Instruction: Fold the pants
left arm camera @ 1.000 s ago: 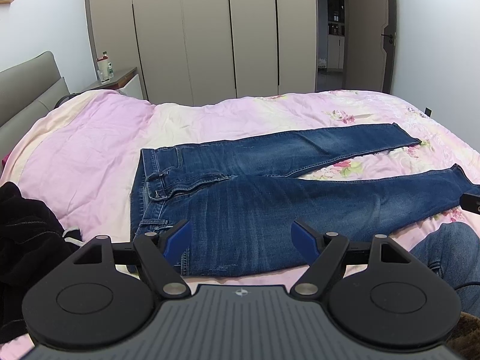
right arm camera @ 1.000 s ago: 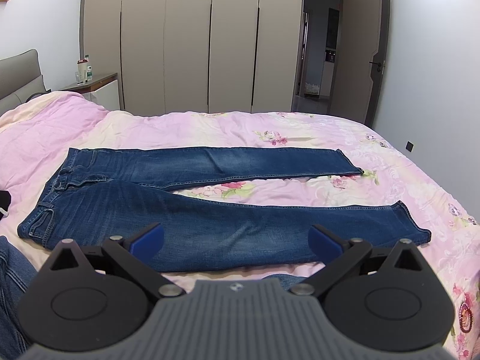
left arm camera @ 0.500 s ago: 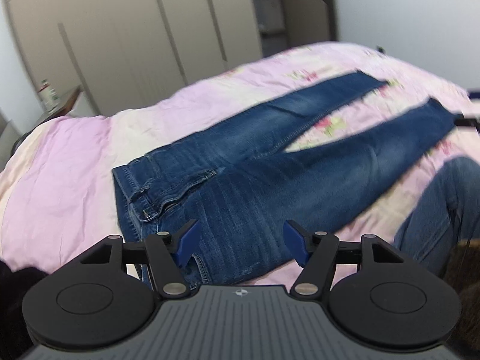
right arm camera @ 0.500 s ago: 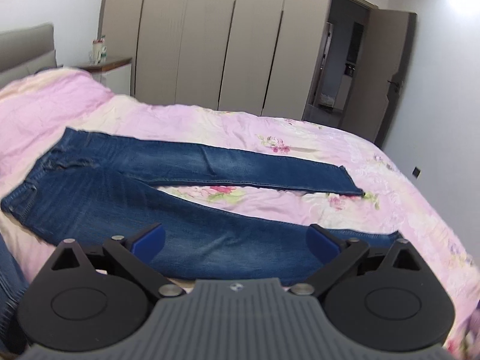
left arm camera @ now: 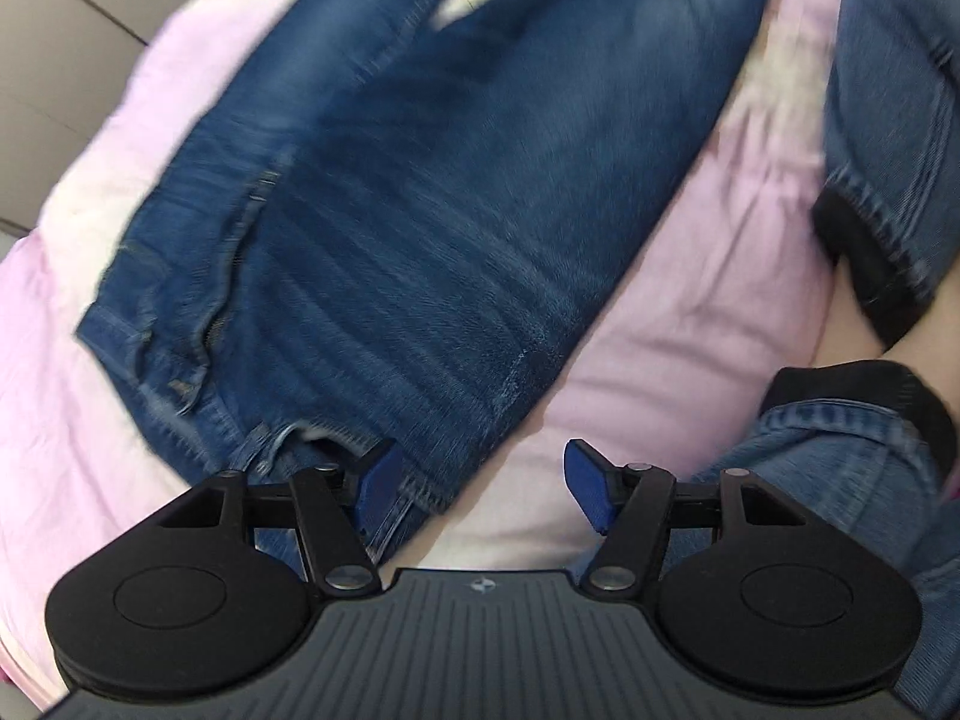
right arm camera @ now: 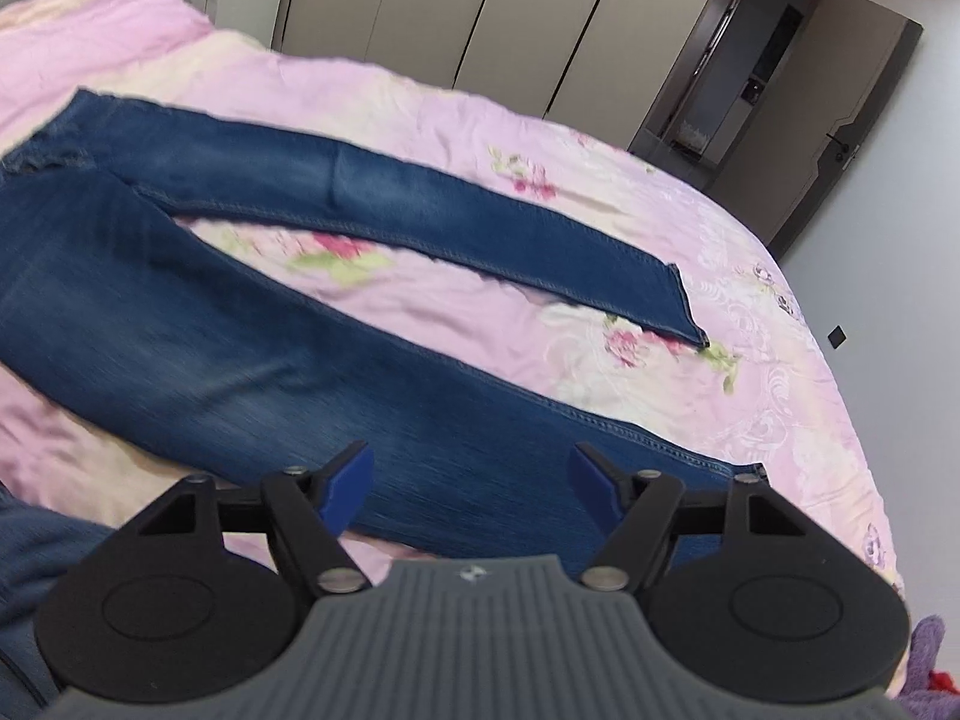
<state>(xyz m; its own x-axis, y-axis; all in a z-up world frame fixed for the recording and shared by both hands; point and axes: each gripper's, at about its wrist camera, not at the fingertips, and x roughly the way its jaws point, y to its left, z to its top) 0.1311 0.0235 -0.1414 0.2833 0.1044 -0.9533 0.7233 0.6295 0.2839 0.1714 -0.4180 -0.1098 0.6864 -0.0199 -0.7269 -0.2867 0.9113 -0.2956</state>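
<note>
Blue jeans (left arm camera: 432,228) lie flat on the pink bedspread (left arm camera: 678,324), legs spread apart. My left gripper (left arm camera: 480,489) is open, low over the near corner of the waistband; its left fingertip (left arm camera: 378,477) is over the denim hem, its right one over the bedspread. My right gripper (right arm camera: 471,483) is open and empty, just above the near leg of the jeans (right arm camera: 252,348), close to its cuff end. The far leg (right arm camera: 420,204) runs across the bed behind it.
A person's jeans-clad leg and arm (left arm camera: 888,120) are at the right of the left wrist view. Beige wardrobe doors (right arm camera: 510,18) and an open doorway (right arm camera: 744,72) stand behind the bed. The bed's right edge (right arm camera: 864,420) drops off near the wall.
Both grippers have dropped toward the jeans and tilted down. The left now sits at the waistband corner, the right over the near leg. Both stay open.
</note>
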